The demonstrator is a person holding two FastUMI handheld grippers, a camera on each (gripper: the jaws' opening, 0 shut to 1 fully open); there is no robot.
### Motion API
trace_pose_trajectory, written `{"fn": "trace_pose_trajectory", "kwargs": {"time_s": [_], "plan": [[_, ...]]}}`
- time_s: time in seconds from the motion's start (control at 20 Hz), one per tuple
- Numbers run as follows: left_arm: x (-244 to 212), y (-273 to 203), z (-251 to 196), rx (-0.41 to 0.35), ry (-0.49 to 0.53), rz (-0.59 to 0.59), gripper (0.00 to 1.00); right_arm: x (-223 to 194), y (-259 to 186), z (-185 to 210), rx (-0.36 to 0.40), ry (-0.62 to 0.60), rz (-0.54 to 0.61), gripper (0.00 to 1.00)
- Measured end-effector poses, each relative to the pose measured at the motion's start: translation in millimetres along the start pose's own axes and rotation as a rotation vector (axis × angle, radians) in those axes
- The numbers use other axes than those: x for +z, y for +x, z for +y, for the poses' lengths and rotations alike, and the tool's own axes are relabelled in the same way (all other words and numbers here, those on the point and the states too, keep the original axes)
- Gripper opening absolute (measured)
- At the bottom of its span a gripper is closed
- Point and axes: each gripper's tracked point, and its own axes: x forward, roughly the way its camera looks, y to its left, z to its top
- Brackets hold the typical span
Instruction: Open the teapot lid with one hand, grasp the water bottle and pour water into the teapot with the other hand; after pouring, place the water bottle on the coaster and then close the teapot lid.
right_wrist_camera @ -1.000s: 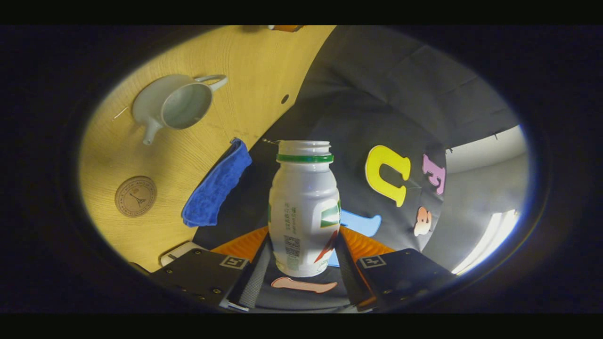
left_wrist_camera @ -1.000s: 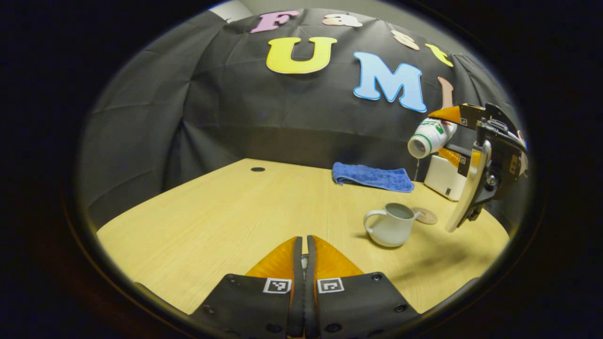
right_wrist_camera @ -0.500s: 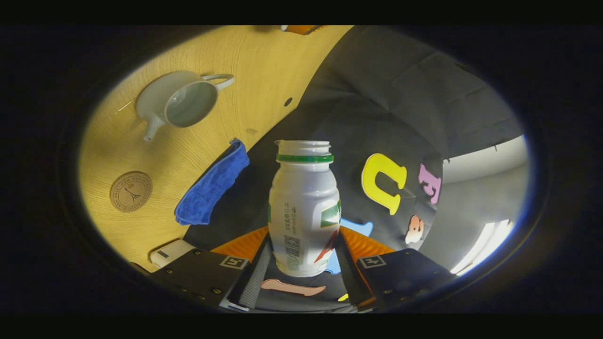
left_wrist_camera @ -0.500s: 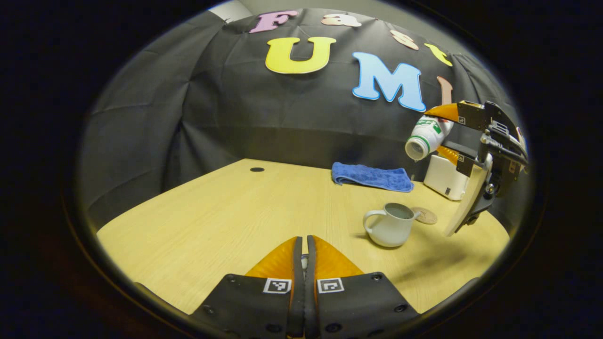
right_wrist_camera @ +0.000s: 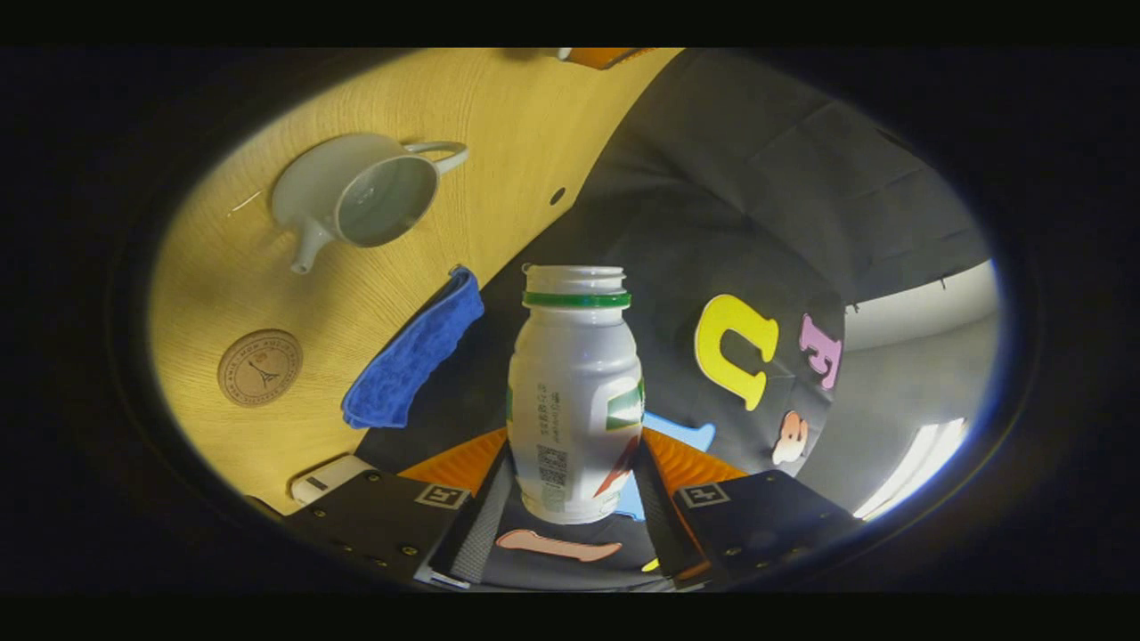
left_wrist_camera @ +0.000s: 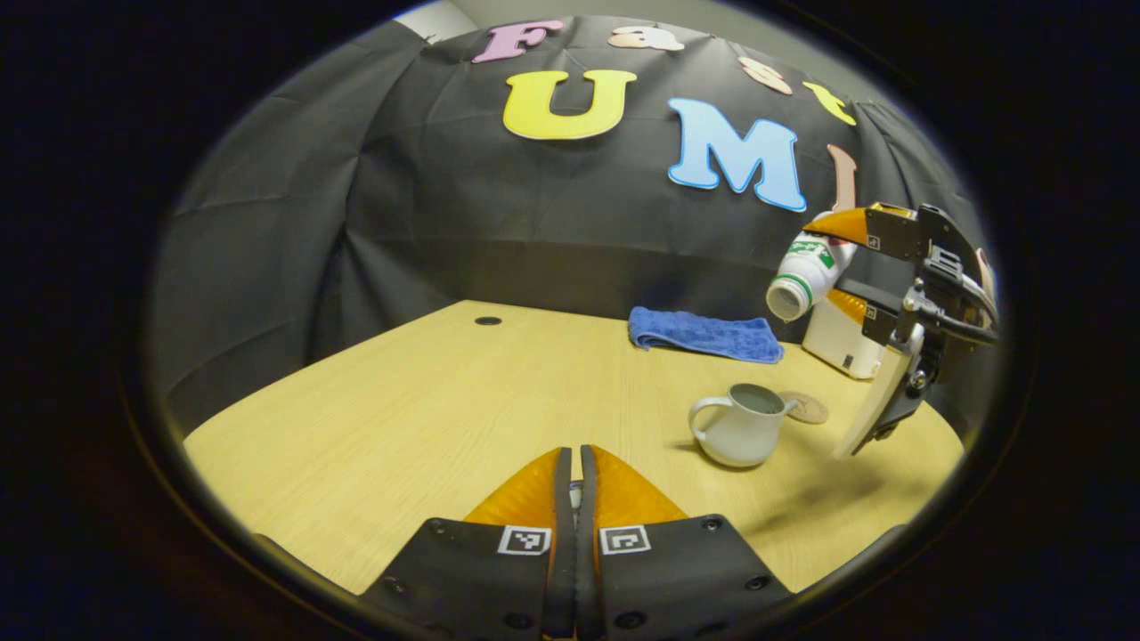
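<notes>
Above the teapot (left_wrist_camera: 739, 427), the water bottle (right_wrist_camera: 574, 392), gripped by the right gripper (right_wrist_camera: 574, 499), had been tipped back; pouring seemed finished. Left gripper (left_wrist_camera: 570, 485) fingers were closed.

Open tabletop (left_wrist_camera: 427, 401) left of the teapot (left_wrist_camera: 737, 432); blue cloth (left_wrist_camera: 704, 334) and coaster (left_wrist_camera: 804, 408) close behind it

No print reads clearly: the bottle (right_wrist_camera: 574, 392) carries tiny illegible text and a square code, and the coaster (right_wrist_camera: 259, 367) left of it bears a tower emblem.
</notes>
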Motion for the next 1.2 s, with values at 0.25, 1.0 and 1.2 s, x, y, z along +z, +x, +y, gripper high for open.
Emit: {"fn": "trace_pose_trajectory", "kwargs": {"time_s": [0.25, 1.0, 1.2], "plan": [[4.4, -6.0, -0.9, -0.003, -0.003, -0.014, 0.1, 1.2, -12.8, 38.3, 0.119, 0.302, 0.068, 0.69], [57.9, 11.2, -69.8, -0.124, 0.035, -0.105, 0.06, 8.3, -57.7, 112.7, 0.392, 1.251, 0.209, 0.71], [74.7, 25.4, -99.7, -0.17, 0.062, -0.136, 0.1, 0.2, -67.8, 116.5, 0.418, 1.484, 0.222, 0.71]]}}
